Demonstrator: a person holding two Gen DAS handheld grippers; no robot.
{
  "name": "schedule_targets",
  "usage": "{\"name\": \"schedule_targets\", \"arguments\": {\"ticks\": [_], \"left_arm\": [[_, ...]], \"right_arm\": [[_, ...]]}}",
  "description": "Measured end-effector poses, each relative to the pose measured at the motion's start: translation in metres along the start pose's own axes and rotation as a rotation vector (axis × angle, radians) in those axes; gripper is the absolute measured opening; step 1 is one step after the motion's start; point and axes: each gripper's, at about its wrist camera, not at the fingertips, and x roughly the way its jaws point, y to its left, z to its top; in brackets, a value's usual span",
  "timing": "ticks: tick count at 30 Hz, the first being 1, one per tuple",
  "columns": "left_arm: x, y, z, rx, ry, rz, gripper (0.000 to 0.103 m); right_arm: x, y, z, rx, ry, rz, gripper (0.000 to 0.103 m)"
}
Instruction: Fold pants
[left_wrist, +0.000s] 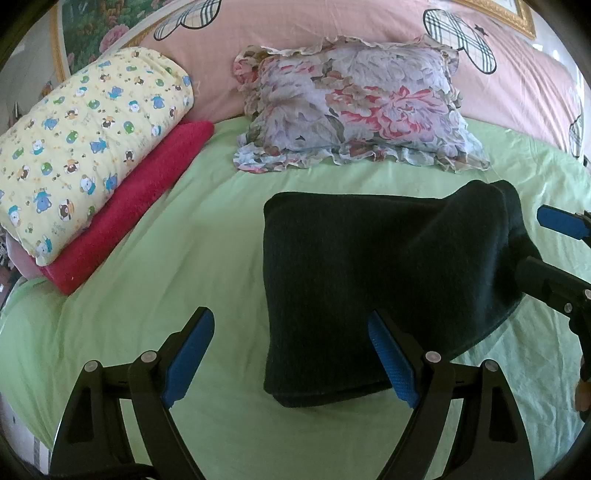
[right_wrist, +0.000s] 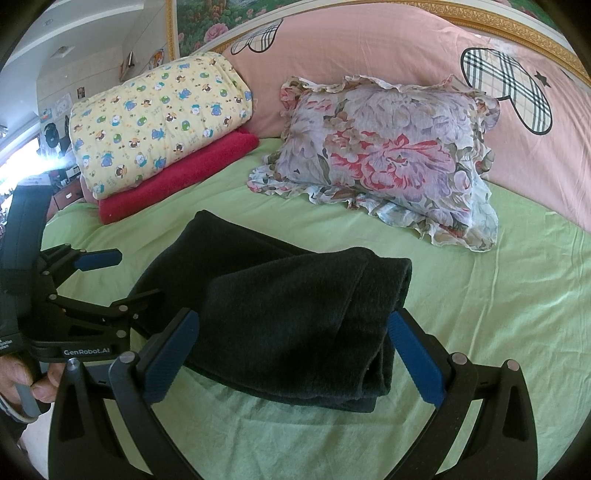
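The dark pants (left_wrist: 373, 280) lie folded into a thick rectangle on the green bed sheet (left_wrist: 207, 258). They also show in the right wrist view (right_wrist: 295, 317). My left gripper (left_wrist: 291, 354) is open, its right finger at the pants' near left edge, its left finger over bare sheet. My right gripper (right_wrist: 295, 358) is open and straddles the near end of the folded pants without pinching them. The right gripper shows at the right edge of the left wrist view (left_wrist: 550, 251), beside the pants' raised right end.
A floral pillow (left_wrist: 354, 107) lies behind the pants. A yellow patterned quilt (left_wrist: 88, 140) sits on a red folded blanket (left_wrist: 140, 206) at the left. A pink duvet (left_wrist: 332, 26) runs along the headboard.
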Motion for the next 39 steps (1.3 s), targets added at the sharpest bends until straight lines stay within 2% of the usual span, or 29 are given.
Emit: {"name": "schedule_targets", "arguments": {"ticks": [24, 29, 35, 39], "left_arm": [[-0.001, -0.002, 0.013, 0.006, -0.010, 0.007, 0.086], [-0.001, -0.004, 0.015, 0.004, -0.001, -0.001, 0.087], [0.002, -0.006, 0.017, 0.013, -0.021, 0.022, 0.088], [0.009, -0.005, 0.021, 0.000, -0.001, 0.007, 0.088]], "right_arm": [[0.001, -0.002, 0.011, 0.008, -0.006, 0.000, 0.102], [-0.003, -0.004, 0.008, 0.034, -0.002, 0.003, 0.102], [-0.006, -0.006, 0.000, 0.068, -0.004, 0.001, 0.102], [-0.006, -0.011, -0.002, 0.108, -0.009, 0.011, 0.102]]}}
